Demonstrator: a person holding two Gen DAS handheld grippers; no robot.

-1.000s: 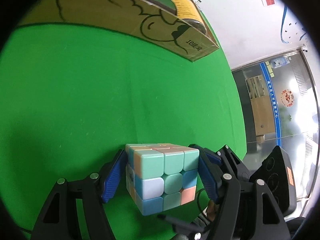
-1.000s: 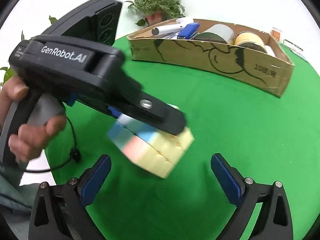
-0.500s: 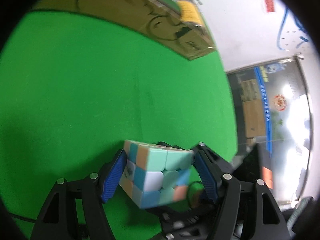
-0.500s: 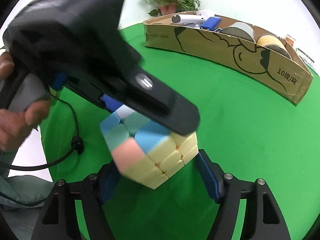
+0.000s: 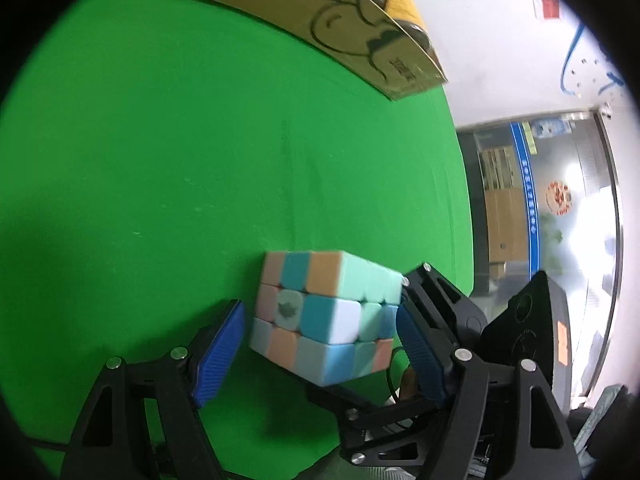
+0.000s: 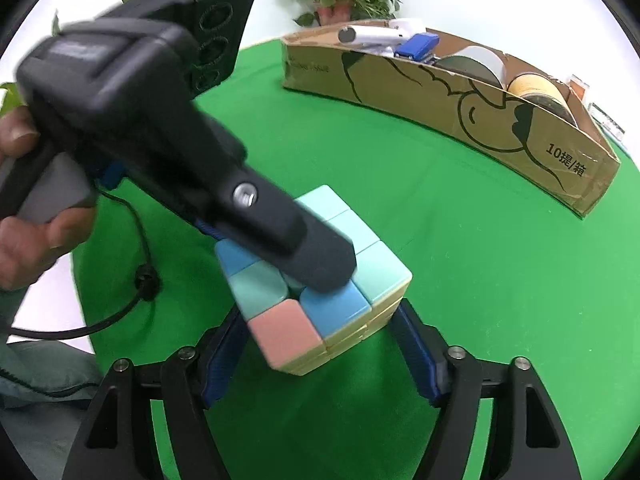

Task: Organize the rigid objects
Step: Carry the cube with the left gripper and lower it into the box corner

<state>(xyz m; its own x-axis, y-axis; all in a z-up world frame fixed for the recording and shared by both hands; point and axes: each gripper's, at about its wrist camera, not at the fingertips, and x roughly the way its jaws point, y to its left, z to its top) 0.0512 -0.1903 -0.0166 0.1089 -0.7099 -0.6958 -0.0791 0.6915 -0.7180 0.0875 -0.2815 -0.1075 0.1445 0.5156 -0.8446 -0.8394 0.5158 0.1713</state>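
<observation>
A pastel puzzle cube hangs just above the green cloth, between both grippers. In the left wrist view my left gripper straddles it. Its right pad touches the cube and its left pad stands a narrow gap away. In the right wrist view my right gripper is closing from below, and both blue pads touch the lower corners of the cube. One left-gripper finger lies across the cube's top face, while the other finger is hidden. The right gripper's fingers show behind the cube.
A long cardboard box stands at the back of the green cloth, holding tape rolls, a white tube and a blue stapler. The same box shows top right in the left wrist view. A hand grips the left handle, trailing a black cable.
The right gripper's jaws have closed in from wide open onto the cube. The cube has turned between the left gripper's pads, and a gap has appeared at its left pad.
</observation>
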